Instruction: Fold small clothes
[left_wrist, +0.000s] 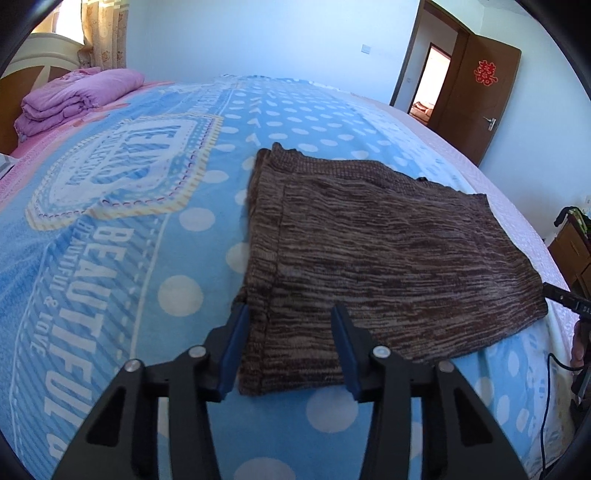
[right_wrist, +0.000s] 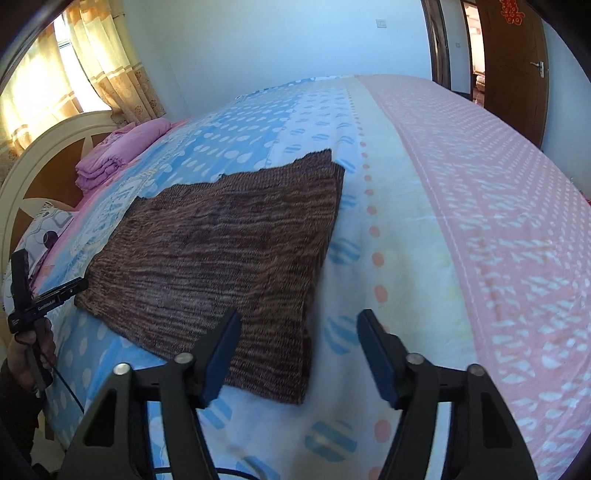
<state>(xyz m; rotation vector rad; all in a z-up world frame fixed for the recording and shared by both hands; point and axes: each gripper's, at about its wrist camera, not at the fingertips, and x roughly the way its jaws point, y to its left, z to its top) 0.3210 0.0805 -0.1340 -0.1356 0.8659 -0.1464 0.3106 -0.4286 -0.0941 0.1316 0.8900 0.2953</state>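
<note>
A brown knitted garment (left_wrist: 380, 251) lies flat, folded into a rough rectangle, on the blue dotted bed cover (left_wrist: 122, 258). My left gripper (left_wrist: 290, 314) is open over the garment's near left corner, its blue pads on either side of the edge, holding nothing. The garment also shows in the right wrist view (right_wrist: 229, 251). My right gripper (right_wrist: 297, 321) is open above its near right corner, with the left pad over the cloth and the right pad over the bed cover (right_wrist: 406, 221). The other gripper's tip (right_wrist: 55, 293) shows at the garment's far left edge.
A folded pink quilt (left_wrist: 77, 99) lies by the headboard (right_wrist: 44, 158) at the far left. A brown door (left_wrist: 476, 96) stands open at the back right. A wooden cabinet (left_wrist: 572, 254) stands beside the bed on the right. A curtained window (right_wrist: 74, 62) is behind the headboard.
</note>
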